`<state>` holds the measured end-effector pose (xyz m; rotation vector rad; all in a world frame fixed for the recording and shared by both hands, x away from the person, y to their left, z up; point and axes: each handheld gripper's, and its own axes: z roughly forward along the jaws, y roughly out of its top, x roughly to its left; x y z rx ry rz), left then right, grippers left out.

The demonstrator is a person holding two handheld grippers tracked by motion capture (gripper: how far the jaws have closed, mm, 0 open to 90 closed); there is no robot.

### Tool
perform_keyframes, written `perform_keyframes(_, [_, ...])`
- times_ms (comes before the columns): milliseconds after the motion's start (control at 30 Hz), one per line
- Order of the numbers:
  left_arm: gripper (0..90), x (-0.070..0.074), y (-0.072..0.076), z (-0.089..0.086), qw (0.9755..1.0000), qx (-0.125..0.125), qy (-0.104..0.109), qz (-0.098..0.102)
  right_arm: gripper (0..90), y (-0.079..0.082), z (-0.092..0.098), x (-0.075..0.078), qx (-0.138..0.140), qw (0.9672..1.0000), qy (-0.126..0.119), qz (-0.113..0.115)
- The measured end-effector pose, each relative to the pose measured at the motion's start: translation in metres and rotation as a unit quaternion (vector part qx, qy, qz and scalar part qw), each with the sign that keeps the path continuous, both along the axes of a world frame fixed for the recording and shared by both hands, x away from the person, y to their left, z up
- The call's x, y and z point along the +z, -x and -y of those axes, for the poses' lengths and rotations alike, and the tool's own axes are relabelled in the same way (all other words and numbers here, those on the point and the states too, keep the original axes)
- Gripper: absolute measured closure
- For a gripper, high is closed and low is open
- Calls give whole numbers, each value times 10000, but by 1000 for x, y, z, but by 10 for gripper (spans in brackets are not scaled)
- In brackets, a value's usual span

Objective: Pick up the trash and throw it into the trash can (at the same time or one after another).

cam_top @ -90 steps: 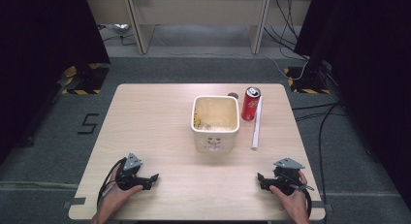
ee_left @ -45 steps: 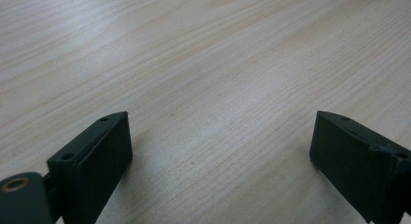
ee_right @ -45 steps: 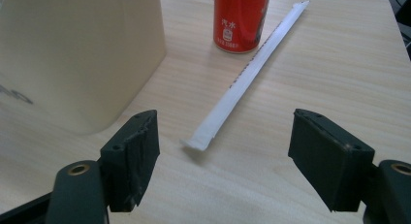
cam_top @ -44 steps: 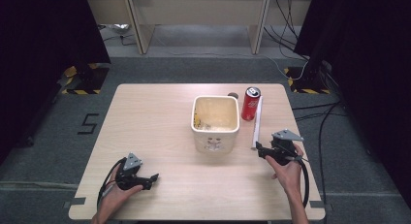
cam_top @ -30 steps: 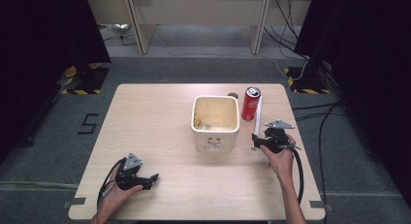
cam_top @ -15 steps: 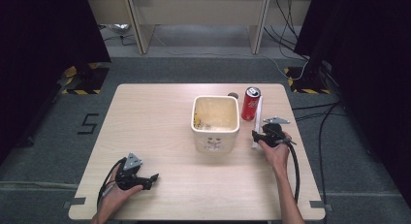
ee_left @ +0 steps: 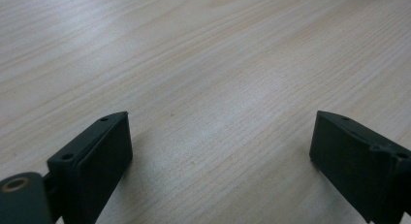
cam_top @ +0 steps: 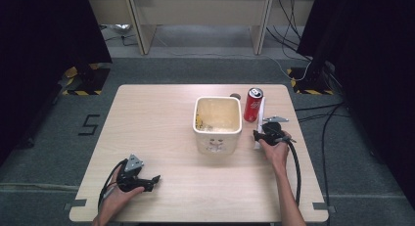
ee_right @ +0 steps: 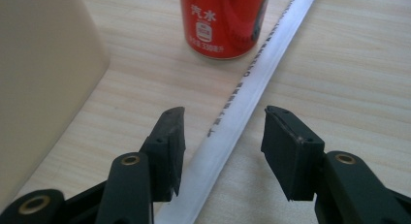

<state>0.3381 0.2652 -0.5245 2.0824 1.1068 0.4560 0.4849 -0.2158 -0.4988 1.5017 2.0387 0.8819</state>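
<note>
A long white strip with black print lies on the wooden table, to the right of a cream square bucket. A red drinks can stands upright at the strip's far end. My right gripper sits low over the strip's near part. In the right gripper view the strip runs between the jaws, which have just been closing, and the pads stand clear of it, so the right gripper is open. My left gripper rests at the front left, open over bare wood.
The bucket wall stands close on the left of my right jaws, and the can is just ahead of them. A small brown object lies behind the bucket. Dark curtains and desk legs surround the table.
The right hand has moved forward from the front right edge to beside the bucket and sunk over the white strip. The left hand has stayed put.
</note>
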Motion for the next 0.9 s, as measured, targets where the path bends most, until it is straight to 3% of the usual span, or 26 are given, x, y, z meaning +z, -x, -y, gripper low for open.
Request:
perform_keyframes(167, [74,0,0,0,10000,-3,2,-1,535,-5,5,-4,-101,9999,-67,-10])
perform_keyframes(500, [74,0,0,0,10000,1,-1,0,602,-16,0,-7,-46,9999,100,-103])
perform_keyframes(900, [73,0,0,0,10000,2,-1,-1,773,-14,11,-7,-160,9997,-148,-95])
